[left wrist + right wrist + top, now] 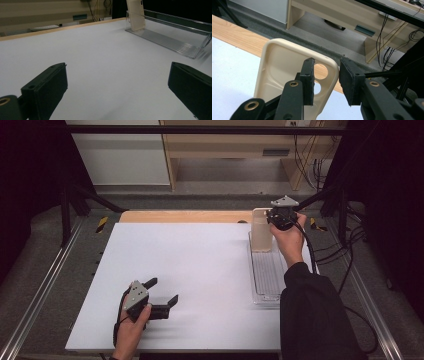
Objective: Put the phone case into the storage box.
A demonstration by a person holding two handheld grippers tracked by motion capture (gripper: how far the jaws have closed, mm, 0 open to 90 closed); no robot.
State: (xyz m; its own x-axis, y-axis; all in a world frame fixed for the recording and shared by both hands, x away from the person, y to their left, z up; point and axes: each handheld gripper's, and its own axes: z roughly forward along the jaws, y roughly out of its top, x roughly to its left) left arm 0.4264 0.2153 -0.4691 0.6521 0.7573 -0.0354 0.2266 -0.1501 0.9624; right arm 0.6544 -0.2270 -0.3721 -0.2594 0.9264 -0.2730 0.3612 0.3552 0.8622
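step: right gripper (326, 82) has the beige phone case (277, 75) by its upper right corner; judging by the pose, this is a lift out of, or a seating into, the clear rack (266, 270) — can't tell which from one look.

case location: right side of the high view, standing upright at the far end of the rack (172, 43), hollow side toward the right gripper's camera, camera cutouts near the gripped corner. Bottom edge appears to sit on the rack base; exact contact is hard to read.

right gripper state: clenched on the case wall — one jaw inside the shell, the other outside its edge. The outer pad looks right at the rim; the last bit of contact is hidden by the angle.

left gripper: (162, 295) lower left of the high view, resting low over the white tabletop (190, 270), jaws spread wide, nothing between them. Well apart from the rack. Idle.

next move calls for: keep the pinch firm, since the shell is thin and likely flexes. Move the case straight along its own plane so it doesn't lever against the rack's ribs or drag the light rack across the tabletop.

risk: corner-only hold, so the case may pivot in the pads.
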